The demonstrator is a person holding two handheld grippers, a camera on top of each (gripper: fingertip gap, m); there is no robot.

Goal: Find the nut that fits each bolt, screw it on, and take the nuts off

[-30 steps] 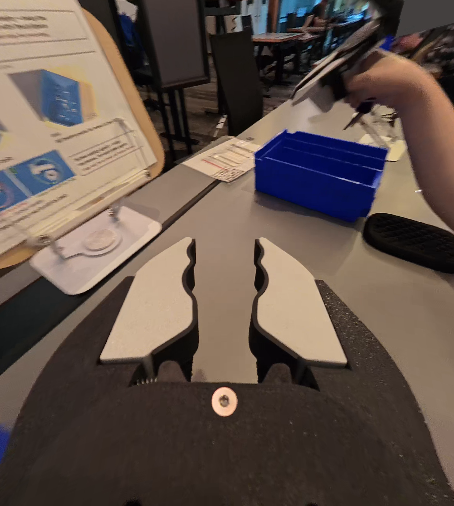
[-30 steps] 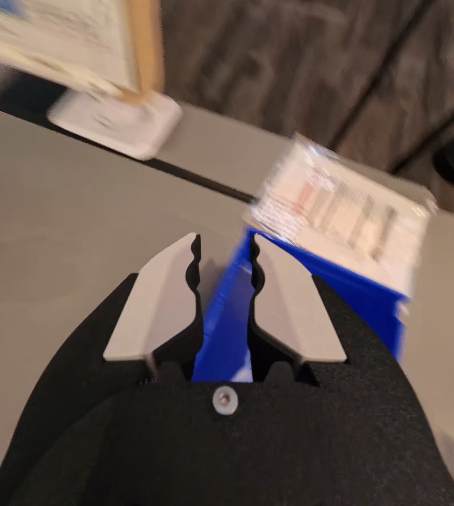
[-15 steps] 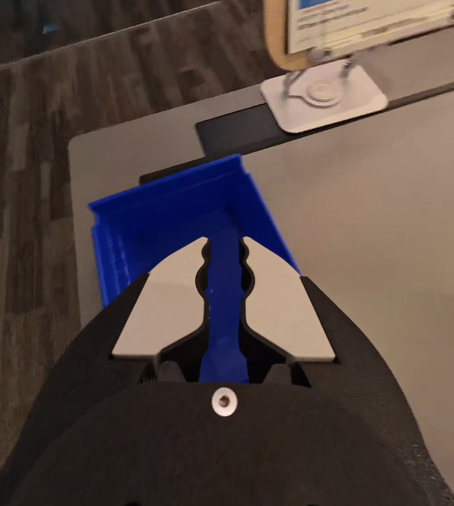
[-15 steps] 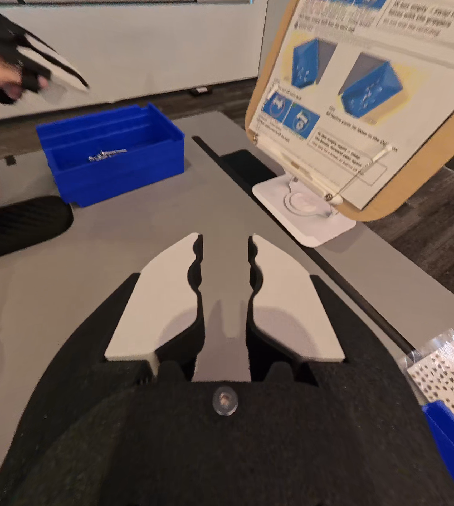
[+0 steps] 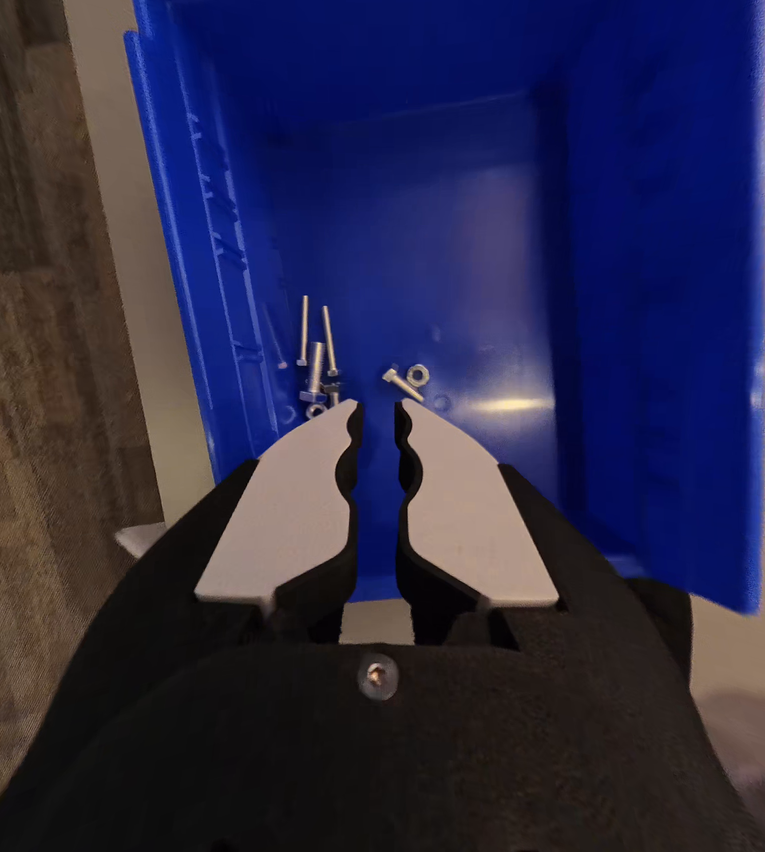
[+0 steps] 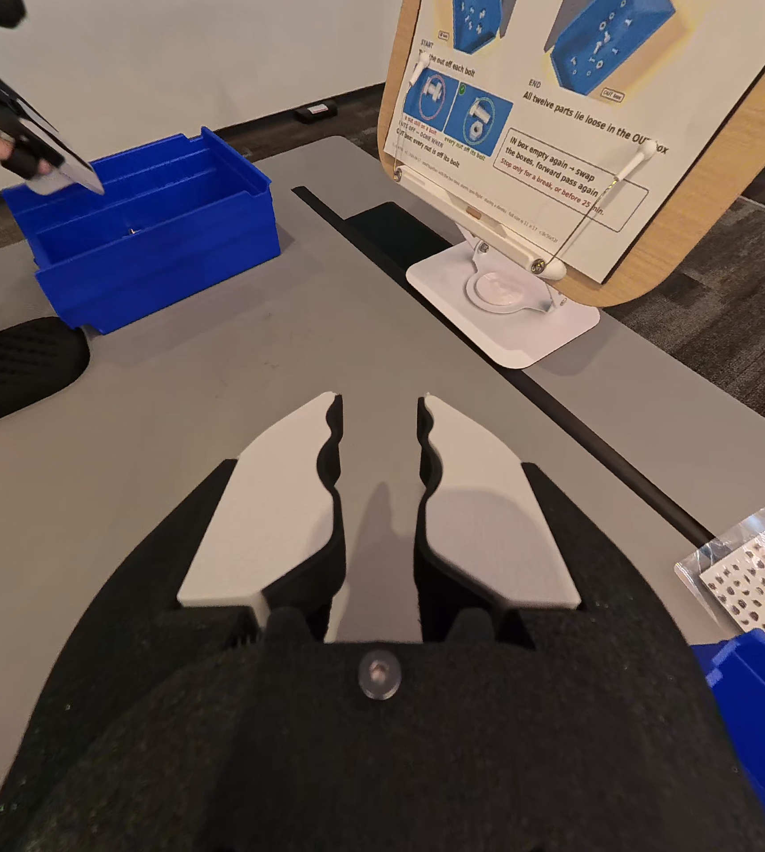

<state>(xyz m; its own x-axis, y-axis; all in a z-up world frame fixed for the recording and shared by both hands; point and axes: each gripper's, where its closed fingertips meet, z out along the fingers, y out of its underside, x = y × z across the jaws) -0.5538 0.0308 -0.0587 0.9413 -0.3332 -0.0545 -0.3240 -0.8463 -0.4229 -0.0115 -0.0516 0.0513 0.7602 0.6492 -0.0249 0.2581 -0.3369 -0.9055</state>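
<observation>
Left gripper: the left gripper points down into a blue bin in the left wrist view; its fingers stand a little apart with a narrow gap and nothing between them.
Bolts: a cluster of bolts lies on the bin floor left of centre of the frame, just beyond the left fingertip; two are long and thin, one is thicker.
Short bolt: a short bolt lies apart from the cluster, just beyond the right fingertip, at a slant.
Nut: a nut lies flat just beside the short bolt, near the centre of the frame; whether they touch is unclear. More small pieces sit at the near end of the cluster, too small to tell.
Right gripper: the right gripper hangs over the bare grey table, lower centre of the right wrist view; its fingers are moderately apart and grip nothing.
Far view of the bin: the bin sits upper left of the right wrist view, with the left gripper tilted down over its rim.
Sign stand: a sign on a white stand is at upper right.
Black pad: a black pad lies at the left edge, just in front of the bin.
Second bin: a corner of another blue bin shows at lower right, with a plastic bag above it.
</observation>
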